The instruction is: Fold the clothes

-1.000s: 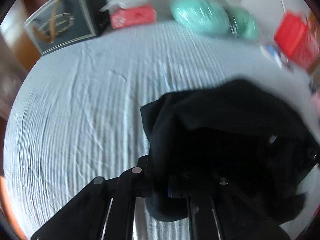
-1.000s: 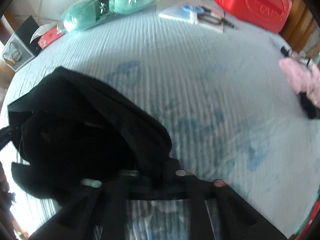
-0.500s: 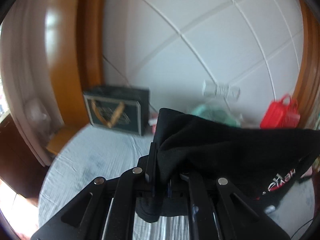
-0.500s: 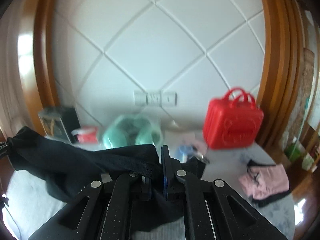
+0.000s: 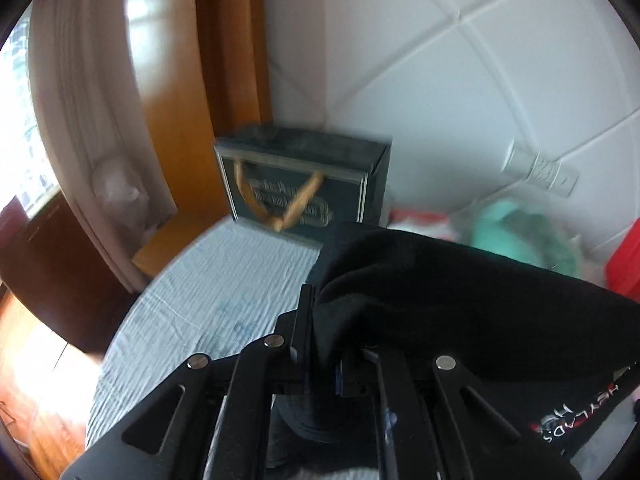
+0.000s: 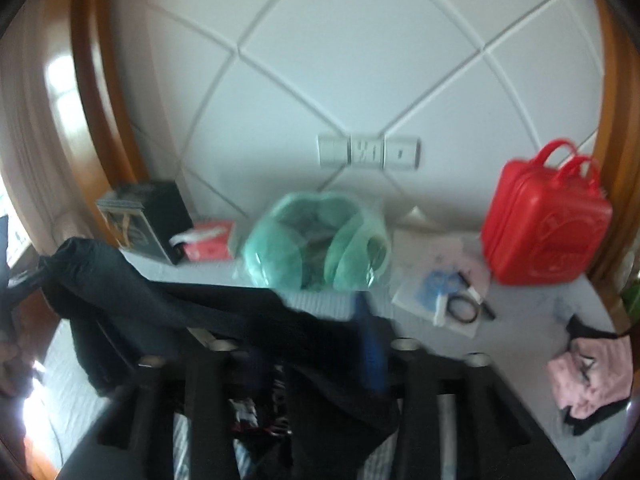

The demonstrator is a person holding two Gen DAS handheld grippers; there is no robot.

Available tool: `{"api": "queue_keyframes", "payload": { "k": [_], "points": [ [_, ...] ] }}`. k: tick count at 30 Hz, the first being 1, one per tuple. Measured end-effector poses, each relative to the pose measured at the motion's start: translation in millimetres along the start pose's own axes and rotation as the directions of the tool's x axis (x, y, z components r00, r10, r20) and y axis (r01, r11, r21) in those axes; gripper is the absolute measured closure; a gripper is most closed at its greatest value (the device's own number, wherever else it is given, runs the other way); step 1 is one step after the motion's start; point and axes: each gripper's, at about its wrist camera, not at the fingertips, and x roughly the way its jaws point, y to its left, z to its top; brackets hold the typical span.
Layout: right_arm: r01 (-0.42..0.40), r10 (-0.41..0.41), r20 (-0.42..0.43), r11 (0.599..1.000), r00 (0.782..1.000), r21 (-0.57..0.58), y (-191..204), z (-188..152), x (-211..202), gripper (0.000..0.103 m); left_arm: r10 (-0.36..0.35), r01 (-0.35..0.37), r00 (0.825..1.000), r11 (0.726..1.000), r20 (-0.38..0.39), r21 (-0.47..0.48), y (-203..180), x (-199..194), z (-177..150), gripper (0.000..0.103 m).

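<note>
I hold the black printed cotton garment (image 5: 460, 296) aloft above the pale blue ribbed bed sheet (image 5: 208, 292), stretched between both grippers. Left gripper (image 5: 324, 344) jaws are clamped on one edge. Right gripper (image 6: 320, 344) jaws: blur prevents a verdict, though cloth drapes over them. Judged step: spreading out. Next: lower it flat. Only the right view shows the pink crumpled garment (image 6: 588, 376).
</note>
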Motion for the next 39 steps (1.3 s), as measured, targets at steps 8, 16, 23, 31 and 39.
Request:
{"api": "queue_keyframes", "payload": {
  "k": [8, 16, 23, 31, 39],
  "points": [
    [0.035, -0.023, -0.133, 0.995, 0.991, 0.088, -27, -42, 40, 0.015, -0.169, 0.165, 0.945, 0.986, -0.281, -0.037, 15, 57, -37, 0.077],
    [0.049, -0.008, -0.274, 0.989, 0.962, 0.142, -41, -126, 24, 0.005, -0.120, 0.147, 0.947, 0.987, -0.298, 0.070, 37, 30, -116, 0.045],
    [0.049, 0.022, -0.385, 0.984, 0.923, 0.172, -21, -212, 11, 0.012, -0.012, 0.062, 0.947, 0.988, -0.320, 0.145, 48, 44, -174, 0.045],
    [0.047, 0.041, -0.440, 0.981, 0.897, 0.186, 20, -260, 27, 0.029, -0.045, 0.081, 0.961, 0.989, -0.274, 0.121, 47, 54, -189, 0.044],
    [0.176, -0.169, -0.433, 0.984, 0.886, -0.023, 49, -256, 44, 0.091, -0.076, 0.103, 0.964, 0.990, -0.255, 0.092, 62, 51, -172, 0.089]
  ]
}}
